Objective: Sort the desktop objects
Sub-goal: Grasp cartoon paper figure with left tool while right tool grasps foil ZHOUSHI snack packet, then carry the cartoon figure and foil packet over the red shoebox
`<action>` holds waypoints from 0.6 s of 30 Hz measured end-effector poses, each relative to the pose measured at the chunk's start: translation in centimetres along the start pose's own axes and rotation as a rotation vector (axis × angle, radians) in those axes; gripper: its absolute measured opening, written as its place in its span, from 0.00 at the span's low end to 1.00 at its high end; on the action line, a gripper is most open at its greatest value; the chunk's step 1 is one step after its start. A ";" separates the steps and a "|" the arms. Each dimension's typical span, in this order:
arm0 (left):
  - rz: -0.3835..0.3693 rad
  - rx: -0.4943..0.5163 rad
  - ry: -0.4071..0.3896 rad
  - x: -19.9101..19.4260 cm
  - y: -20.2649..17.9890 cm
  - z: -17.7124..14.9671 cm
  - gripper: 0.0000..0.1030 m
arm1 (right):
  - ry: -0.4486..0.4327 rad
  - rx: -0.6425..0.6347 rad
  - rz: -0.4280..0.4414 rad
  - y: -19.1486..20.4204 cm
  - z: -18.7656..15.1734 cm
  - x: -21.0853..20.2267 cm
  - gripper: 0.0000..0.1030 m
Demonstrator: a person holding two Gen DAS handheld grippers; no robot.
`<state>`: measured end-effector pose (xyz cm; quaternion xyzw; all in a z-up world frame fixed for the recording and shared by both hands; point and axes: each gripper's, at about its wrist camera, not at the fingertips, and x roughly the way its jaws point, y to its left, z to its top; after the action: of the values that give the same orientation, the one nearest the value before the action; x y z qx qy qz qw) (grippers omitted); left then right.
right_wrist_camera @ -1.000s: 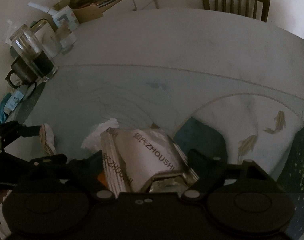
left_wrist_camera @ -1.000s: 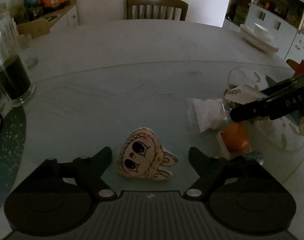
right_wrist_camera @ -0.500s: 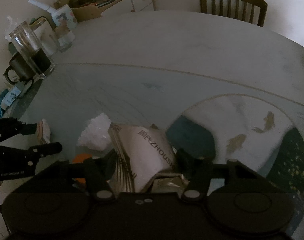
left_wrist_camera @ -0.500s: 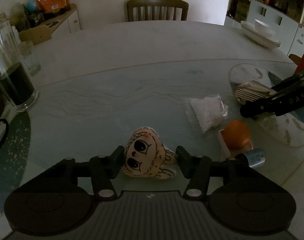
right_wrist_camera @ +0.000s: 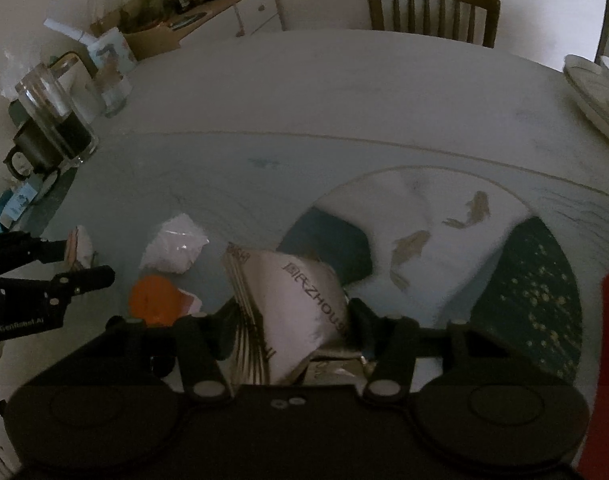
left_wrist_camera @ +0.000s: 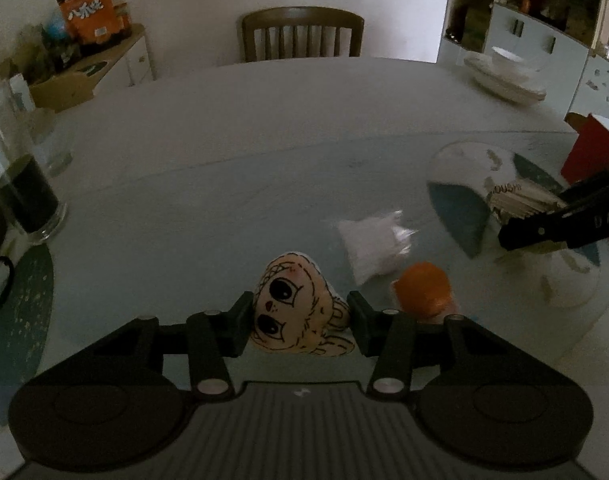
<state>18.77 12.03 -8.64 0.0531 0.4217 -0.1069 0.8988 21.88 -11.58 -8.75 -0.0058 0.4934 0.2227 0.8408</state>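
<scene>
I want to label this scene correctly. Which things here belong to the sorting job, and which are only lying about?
Job:
- cartoon-face plush, between the closing left jaws
- silver packet, between the closing right jaws
- white plastic bag
- orange object

Lying about:
- glass with dark liquid
- stacked dishes
- chair

Both wrist cameras look steeply down, close over the table (left_wrist_camera: 264, 128), sharing the chair (left_wrist_camera: 302, 34).

A flat cream cartoon-face plush charm (left_wrist_camera: 294, 312) sits nearest the glass-topped table's (left_wrist_camera: 232, 152) front edge. Right of it lies an orange round fruit (left_wrist_camera: 422, 292), behind that a crumpled white plastic bag (left_wrist_camera: 370, 246), farther right a silver foil pouch (right_wrist_camera: 300, 312), tilted.
</scene>
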 end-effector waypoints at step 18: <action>-0.113 0.071 -0.040 -3.3 -8.1 2.4 0.47 | -0.059 0.034 0.030 -2.6 -3.3 -7.1 0.54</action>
<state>16.58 4.17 -4.61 0.0591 0.4019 -0.1735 0.8971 17.21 -17.26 -5.12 0.0227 0.4720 0.2270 0.8516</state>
